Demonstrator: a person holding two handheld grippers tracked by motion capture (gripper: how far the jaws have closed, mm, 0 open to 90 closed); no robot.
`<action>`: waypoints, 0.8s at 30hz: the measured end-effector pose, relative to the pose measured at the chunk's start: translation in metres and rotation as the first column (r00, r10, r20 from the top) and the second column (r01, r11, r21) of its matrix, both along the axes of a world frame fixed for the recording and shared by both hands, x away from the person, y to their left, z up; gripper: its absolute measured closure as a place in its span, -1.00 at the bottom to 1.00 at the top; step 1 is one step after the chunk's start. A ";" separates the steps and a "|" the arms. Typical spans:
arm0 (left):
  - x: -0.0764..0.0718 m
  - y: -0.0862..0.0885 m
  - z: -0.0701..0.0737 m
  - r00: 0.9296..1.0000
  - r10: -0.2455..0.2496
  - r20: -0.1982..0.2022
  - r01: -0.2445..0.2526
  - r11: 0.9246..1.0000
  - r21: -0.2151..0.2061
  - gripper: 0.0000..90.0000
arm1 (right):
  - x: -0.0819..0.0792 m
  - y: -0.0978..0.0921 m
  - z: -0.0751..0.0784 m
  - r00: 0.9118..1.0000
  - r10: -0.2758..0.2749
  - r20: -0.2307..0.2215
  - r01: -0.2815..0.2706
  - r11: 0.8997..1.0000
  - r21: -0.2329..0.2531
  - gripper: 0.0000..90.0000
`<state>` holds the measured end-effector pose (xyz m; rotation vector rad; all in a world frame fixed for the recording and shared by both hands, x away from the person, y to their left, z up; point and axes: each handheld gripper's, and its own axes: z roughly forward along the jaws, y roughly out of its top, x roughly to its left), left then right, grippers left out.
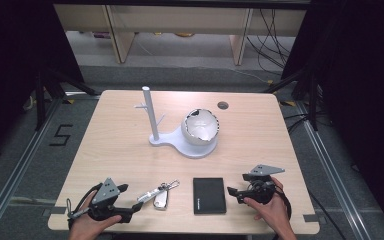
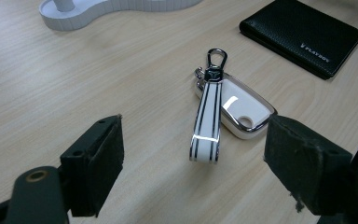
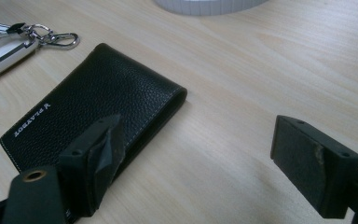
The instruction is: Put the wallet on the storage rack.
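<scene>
A white car key fob with a striped strap (image 1: pixel 158 194) (image 2: pixel 223 107) lies near the table's front edge. My left gripper (image 1: pixel 132 211) (image 2: pixel 193 165) stands open just behind the strap's looped end, with nothing between its jaws. Right of the key lies a black leather wallet (image 1: pixel 209 195) (image 2: pixel 303 33) (image 3: pixel 88 112). My right gripper (image 1: pixel 236 190) (image 3: pixel 196 163) is open beside the wallet's right edge, its left jaw over the wallet's corner. A white stand (image 1: pixel 177 141) with an upright post (image 1: pixel 150 112) and a bowl-shaped dish (image 1: pixel 200 127) sits mid-table.
The wooden table (image 1: pixel 115 150) has a round cable hole (image 1: pixel 223 105) at the back right. Bare wood lies left of the stand and between the stand and the front items. Black frame legs and cables stand beyond the table's far corners.
</scene>
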<state>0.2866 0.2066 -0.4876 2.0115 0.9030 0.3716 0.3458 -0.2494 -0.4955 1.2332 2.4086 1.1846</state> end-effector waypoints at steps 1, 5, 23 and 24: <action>0.000 0.000 0.001 1.000 0.003 0.000 -0.003 1.000 0.001 -0.56 | 0.000 0.000 0.000 1.000 0.000 0.002 0.000 1.000 -0.001 -0.59; 0.001 0.000 -0.001 1.000 -0.017 0.005 0.017 1.000 0.012 -0.57 | 0.001 -0.001 0.001 1.000 0.011 0.011 -0.011 1.000 -0.001 -0.54; -0.007 -0.057 0.008 0.978 -0.192 0.081 0.191 0.981 0.022 0.12 | 0.005 0.011 0.016 0.998 0.057 -0.030 -0.055 0.995 0.078 -0.47; -0.006 -0.060 0.009 0.972 -0.216 0.090 0.214 0.976 0.031 0.17 | 0.008 0.011 0.016 0.997 0.072 0.001 -0.072 0.996 0.053 -0.47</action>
